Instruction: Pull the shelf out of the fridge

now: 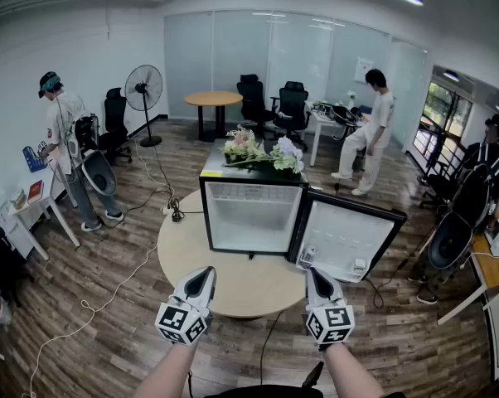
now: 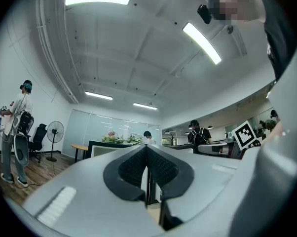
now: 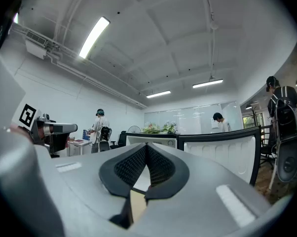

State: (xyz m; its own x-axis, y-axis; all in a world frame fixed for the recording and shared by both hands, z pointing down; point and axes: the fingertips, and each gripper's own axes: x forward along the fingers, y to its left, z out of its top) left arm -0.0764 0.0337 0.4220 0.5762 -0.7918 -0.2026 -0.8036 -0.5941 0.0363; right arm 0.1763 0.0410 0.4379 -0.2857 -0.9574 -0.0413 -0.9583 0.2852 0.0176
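Now left gripper (image 1: 205,274) & right gripper (image 1: 315,275) jaws shut, empty; fridge (image 1: 249,219) ahead, apart; shelf inside unclear.

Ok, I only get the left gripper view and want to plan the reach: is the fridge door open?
Observer: Yes, the fridge door stands wide open, swung to the right in the head view.
Operator: And the right gripper?
Observer: The right gripper is shut and empty, low by the table's near edge, apart from the door.
Operator: Any shelf inside?
Observer: The head view shows the fridge's pale interior; I cannot make out a shelf.
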